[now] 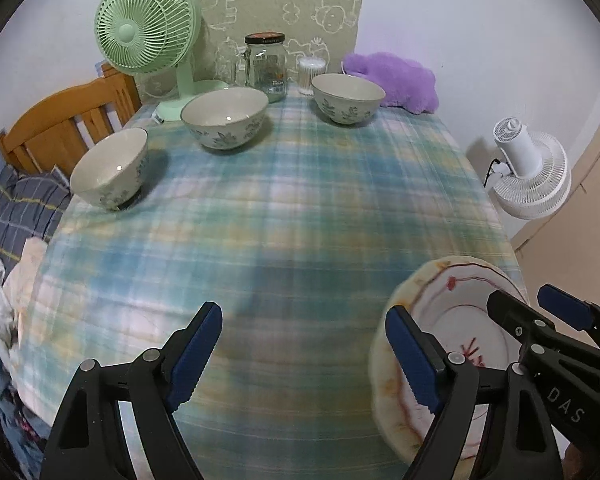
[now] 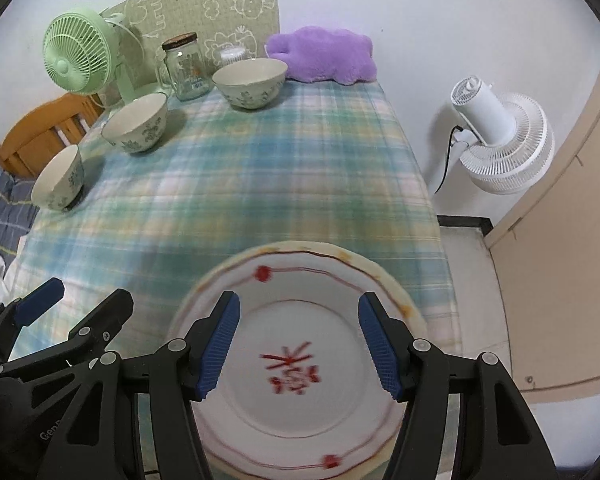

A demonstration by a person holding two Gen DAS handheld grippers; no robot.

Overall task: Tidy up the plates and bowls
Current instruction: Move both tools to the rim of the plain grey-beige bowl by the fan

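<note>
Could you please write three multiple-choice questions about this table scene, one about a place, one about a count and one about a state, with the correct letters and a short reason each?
1. Where is the plate?
A. beside the jar
B. at the near table edge, under the right gripper
C. on the green fan

2. How many bowls stand on the tablecloth?
A. two
B. three
C. five

3. How are the right gripper's jaws?
A. open, holding nothing
B. shut on the plate
C. shut on a bowl

Answers:
1 B, the plate lies below the blue pads.
2 B, three floral bowls show.
3 A, the pads stand apart above the plate.
</note>
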